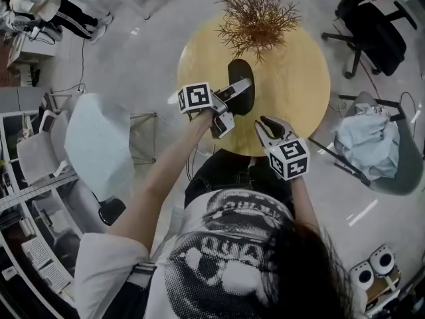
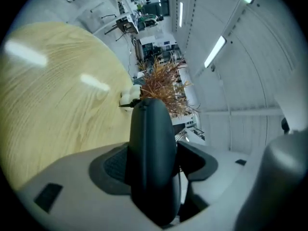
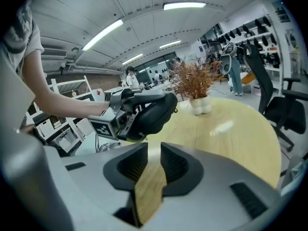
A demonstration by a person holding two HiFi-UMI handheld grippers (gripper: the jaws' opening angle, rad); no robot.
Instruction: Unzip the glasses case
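Observation:
A black oval glasses case hangs in the air over the near part of the round yellow wooden table. My left gripper is shut on it, one silver finger lying across its top. In the left gripper view the case stands edge-on between the pads, its seam running along the edge that faces the camera. In the right gripper view the case is up and to the left, apart from my right gripper. That gripper is open by the table's front edge, with only table showing between its pads.
A dried brown plant in a small white pot stands at the table's far side. A black office chair is at the far right, a grey chair with a pale cloth at the right, and a white chair at the left.

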